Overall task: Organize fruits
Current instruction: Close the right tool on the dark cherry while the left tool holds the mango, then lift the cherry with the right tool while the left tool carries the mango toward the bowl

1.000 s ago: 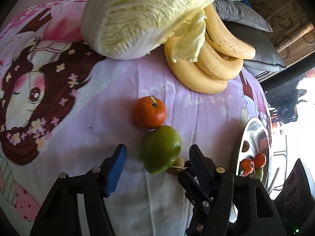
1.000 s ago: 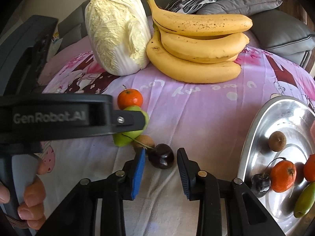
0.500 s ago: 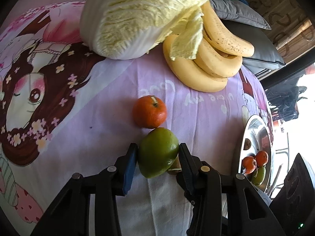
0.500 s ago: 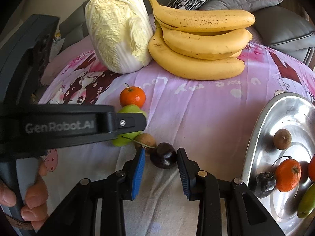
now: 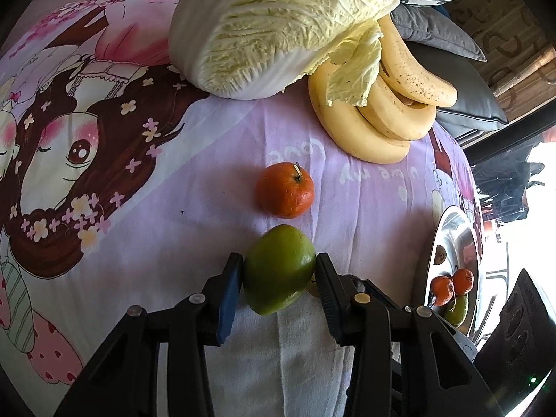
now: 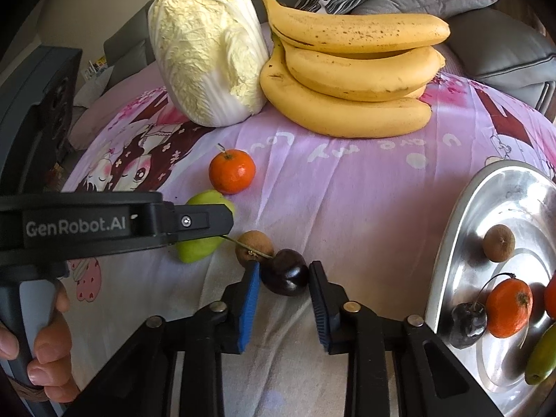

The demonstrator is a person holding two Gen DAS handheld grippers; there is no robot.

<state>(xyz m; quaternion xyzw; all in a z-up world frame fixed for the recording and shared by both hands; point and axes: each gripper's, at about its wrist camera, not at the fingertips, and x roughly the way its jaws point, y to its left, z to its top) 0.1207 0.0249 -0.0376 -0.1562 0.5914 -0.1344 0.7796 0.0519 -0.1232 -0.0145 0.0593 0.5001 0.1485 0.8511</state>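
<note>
Both grips newly closed: left gripper (image 5: 279, 271) now clamps green fruit (image 5: 278, 269), right gripper (image 6: 284, 279) pinches dark cherry (image 6: 285, 277), pads nearly shut. Both left of steel tray (image 6: 465, 215); ready, probably, for lifting trayward.

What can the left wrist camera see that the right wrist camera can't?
Only the left wrist view shows the left tool squeezing the whole green fruit. Only the right wrist view shows the right tool shut on the dark cherry, the brown fruit beside it, and a hand holding the other tool. Both show the cabbage, bananas, loose orange and silver tray.
</note>
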